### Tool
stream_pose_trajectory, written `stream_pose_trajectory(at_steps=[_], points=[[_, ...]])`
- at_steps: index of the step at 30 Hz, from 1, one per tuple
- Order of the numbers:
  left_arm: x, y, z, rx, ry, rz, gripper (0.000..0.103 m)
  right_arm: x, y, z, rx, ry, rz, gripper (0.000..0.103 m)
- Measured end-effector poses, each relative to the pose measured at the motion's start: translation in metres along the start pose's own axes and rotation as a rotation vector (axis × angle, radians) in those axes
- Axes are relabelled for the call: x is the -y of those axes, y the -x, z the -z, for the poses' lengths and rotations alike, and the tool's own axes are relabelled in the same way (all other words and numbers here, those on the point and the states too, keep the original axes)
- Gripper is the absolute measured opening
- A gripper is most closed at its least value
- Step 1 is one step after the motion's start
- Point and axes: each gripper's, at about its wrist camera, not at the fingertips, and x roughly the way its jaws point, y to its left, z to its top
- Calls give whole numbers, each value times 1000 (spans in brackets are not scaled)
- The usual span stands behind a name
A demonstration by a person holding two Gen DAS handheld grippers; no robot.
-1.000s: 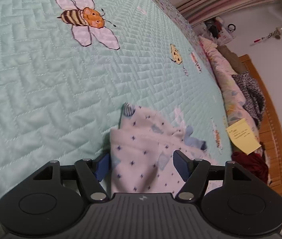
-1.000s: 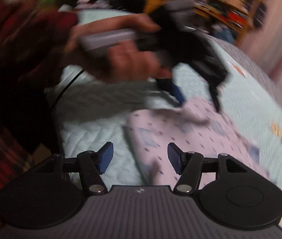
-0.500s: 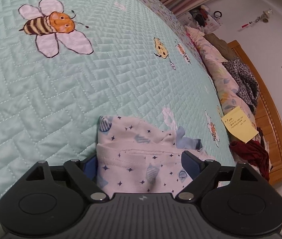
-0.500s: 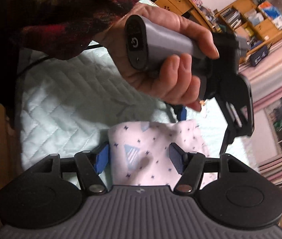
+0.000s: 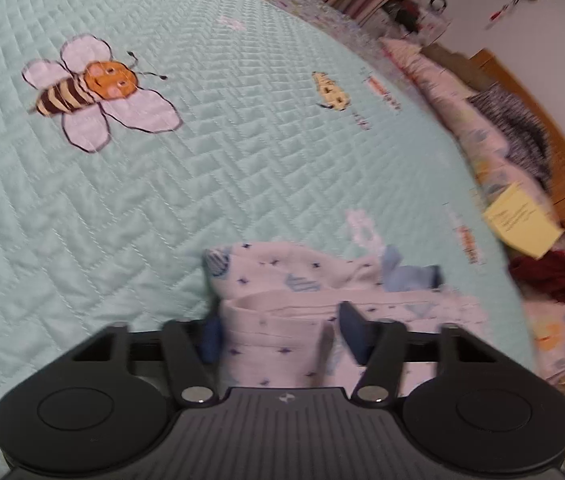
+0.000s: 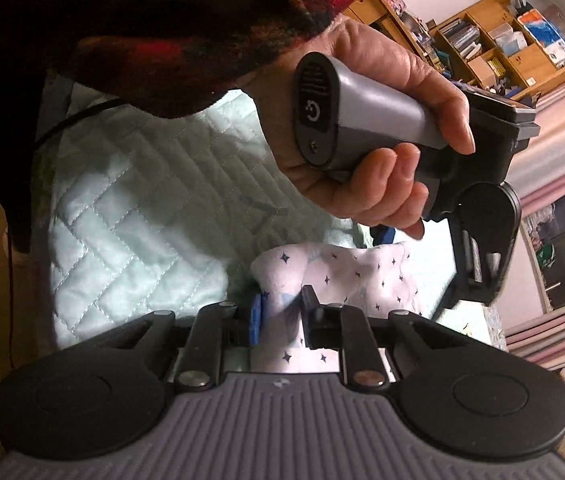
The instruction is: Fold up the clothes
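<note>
Right tool (image 6: 282, 314): jaws closing, a fold of the white star-print cotton garment (image 6: 346, 268) bunched between them. Left tool (image 5: 280, 330): closing too, hemmed edge between its pads. Garment lies on the mint quilted bedspread (image 5: 162, 184), running from one tool across to the other.

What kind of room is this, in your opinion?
Most likely a bedroom: a bed with a quilted bee-pattern bedspread, a wooden headboard with pillows along it, and bookshelves nearby.
</note>
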Motion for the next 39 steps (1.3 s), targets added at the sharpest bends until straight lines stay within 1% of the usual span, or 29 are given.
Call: stream_pose_trajectory(at_steps=[1, 2, 3, 4, 7, 13, 18, 21, 26, 31, 33, 34, 35, 39], points=[[1, 0, -1, -3, -7, -23, 41, 0, 0, 0, 1, -11, -4, 21], [3, 1, -1, -5, -11, -43, 39, 1, 0, 0, 1, -23, -8, 21], [3, 2, -1, -6, -17, -59, 34, 3, -1, 1, 0, -35, -13, 21], [3, 3, -2, -8, -24, -76, 31, 5, -2, 2, 1, -49, -18, 21], [9, 4, 0, -10, -44, -114, 29, 11, -6, 5, 3, -82, -27, 21], [26, 1, 2, -13, -104, -199, 28, 17, -7, 11, 16, -125, -42, 21], [29, 1, 2, -19, -98, -214, 28, 14, -9, 13, 30, -119, -36, 21], [30, 1, 2, -21, -96, -220, 28, 12, -10, 10, 37, -102, -21, 24], [33, 0, 2, -22, -102, -236, 28, 2, -6, 7, 42, -66, 14, 35], [35, 0, 3, -19, -113, -247, 28, 1, -8, 5, 42, -60, 9, 34], [36, 0, 3, -18, -115, -250, 28, 1, -8, 4, 42, -66, 2, 31], [36, 0, 3, -18, -115, -252, 28, 2, -8, 4, 40, -69, -6, 26], [36, 0, 4, -17, -117, -255, 28, 2, -8, 3, 38, -73, -15, 24], [39, 0, 4, -14, -127, -268, 28, 2, -9, 2, 36, -75, -28, 20]])
